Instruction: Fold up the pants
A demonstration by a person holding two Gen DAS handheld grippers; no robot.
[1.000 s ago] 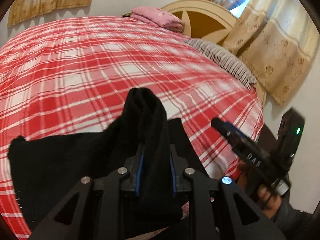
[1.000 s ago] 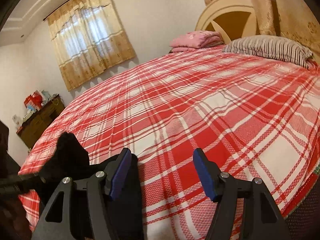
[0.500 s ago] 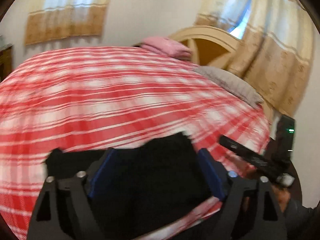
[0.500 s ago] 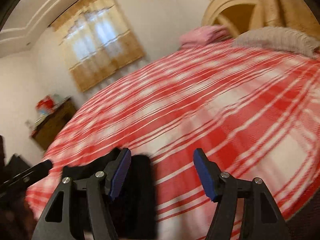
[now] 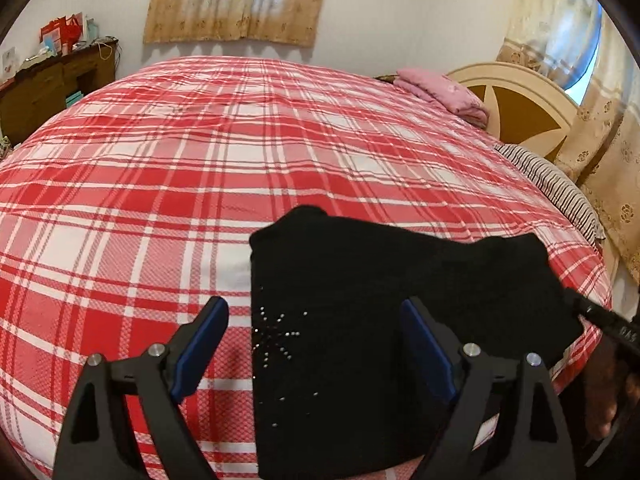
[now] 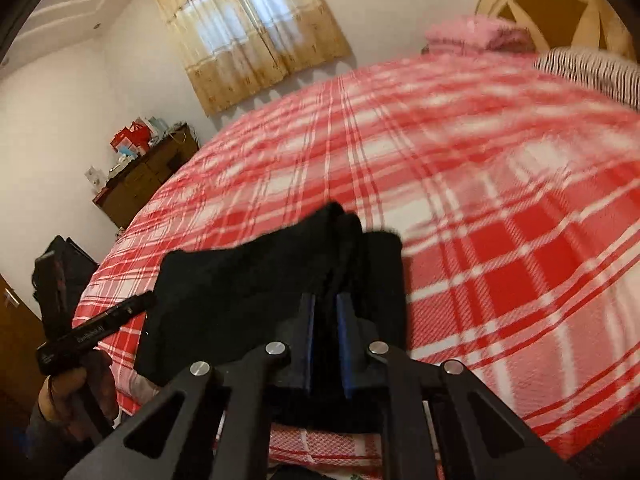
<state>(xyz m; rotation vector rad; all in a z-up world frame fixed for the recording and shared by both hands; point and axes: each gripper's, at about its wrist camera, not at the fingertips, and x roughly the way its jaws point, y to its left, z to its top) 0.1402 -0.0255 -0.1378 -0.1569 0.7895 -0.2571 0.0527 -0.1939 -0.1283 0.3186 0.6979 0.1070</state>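
The left gripper (image 5: 316,344) has just spread its jaws wide, and they hang over the pants (image 5: 384,312) without pinching them; the right gripper (image 6: 325,316) has just closed its jaws on a raised fold of the black cloth. The pants lie folded near the bed's (image 5: 168,184) front edge. Best to lift that fold low and evenly so the layers stay stacked. The red plaid cover looks smooth; curtains (image 5: 236,0), a dresser (image 6: 140,184) and pillows ring the room.

White lettering on a hand-held gripper (image 6: 96,326) finger is too blurred to read.
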